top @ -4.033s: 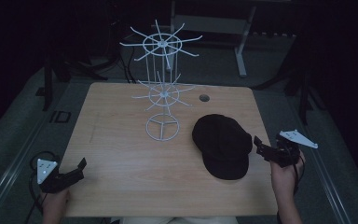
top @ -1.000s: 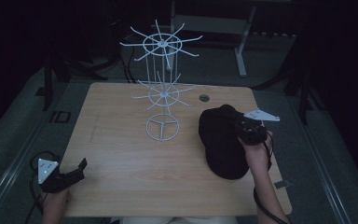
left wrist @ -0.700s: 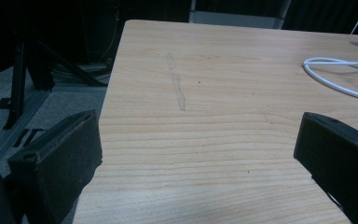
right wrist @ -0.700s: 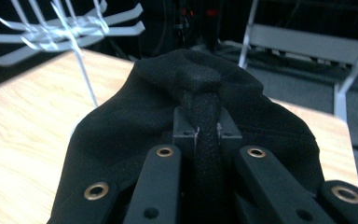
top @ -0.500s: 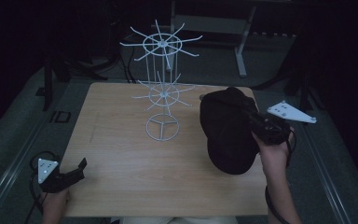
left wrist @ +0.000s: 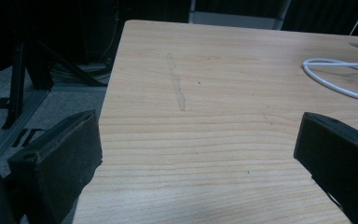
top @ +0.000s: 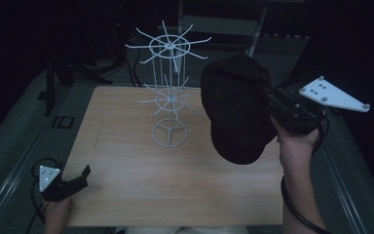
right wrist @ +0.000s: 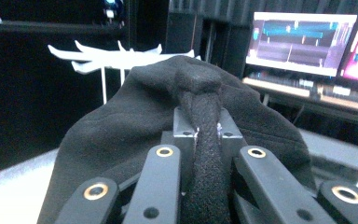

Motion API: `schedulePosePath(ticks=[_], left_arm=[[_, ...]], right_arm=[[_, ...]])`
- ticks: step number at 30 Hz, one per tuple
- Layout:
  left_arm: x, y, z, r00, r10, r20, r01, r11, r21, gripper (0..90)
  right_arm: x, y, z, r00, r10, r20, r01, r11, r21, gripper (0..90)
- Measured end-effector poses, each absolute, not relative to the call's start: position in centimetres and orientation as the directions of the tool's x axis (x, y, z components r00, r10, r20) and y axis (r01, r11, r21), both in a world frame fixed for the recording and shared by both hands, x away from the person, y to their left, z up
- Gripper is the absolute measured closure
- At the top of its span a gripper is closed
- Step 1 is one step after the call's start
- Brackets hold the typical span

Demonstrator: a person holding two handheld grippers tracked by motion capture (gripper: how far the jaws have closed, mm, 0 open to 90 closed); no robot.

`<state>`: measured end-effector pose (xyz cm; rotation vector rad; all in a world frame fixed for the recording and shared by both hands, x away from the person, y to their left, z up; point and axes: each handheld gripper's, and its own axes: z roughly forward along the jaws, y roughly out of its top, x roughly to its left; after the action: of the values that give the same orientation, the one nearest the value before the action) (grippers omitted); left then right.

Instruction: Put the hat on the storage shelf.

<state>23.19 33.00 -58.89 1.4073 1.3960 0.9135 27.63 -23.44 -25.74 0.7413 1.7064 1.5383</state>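
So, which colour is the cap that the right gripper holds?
Plain black; the cap shows best in the right gripper view.

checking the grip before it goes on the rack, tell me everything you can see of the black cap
The black cap is soft, dark fabric, like felt or brushed cotton, with a rounded crown and a brim hanging toward the table. It is lifted clear of the wood, right of the white wire rack and apart from it. The right gripper is shut on a pinched fold of its cloth, which bunches between the jaws. Nothing else touches it.
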Motion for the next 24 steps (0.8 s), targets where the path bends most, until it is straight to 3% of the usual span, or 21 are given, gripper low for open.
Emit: schedulePosePath(ticks=[5,11,24], left_arm=[[23.2,33.0,-58.9,0.08,0.992,-0.098,0.306,0.069,0.95,1.5],[23.2,33.0,-58.9,0.081,0.992,-0.098,0.307,0.068,0.949,1.4],[23.2,33.0,-58.9,0.082,0.992,-0.096,0.308,0.066,0.949,1.5]], right_arm=[[27.0,-22.6,-23.2,-0.598,0.79,-0.139,-0.106,0.094,0.99,83.2],[27.6,-20.7,-21.7,-0.629,0.764,-0.145,-0.109,0.098,0.989,83.2],[28.5,-17.7,-24.5,-0.684,0.707,-0.18,-0.085,0.168,0.982,83.1]])
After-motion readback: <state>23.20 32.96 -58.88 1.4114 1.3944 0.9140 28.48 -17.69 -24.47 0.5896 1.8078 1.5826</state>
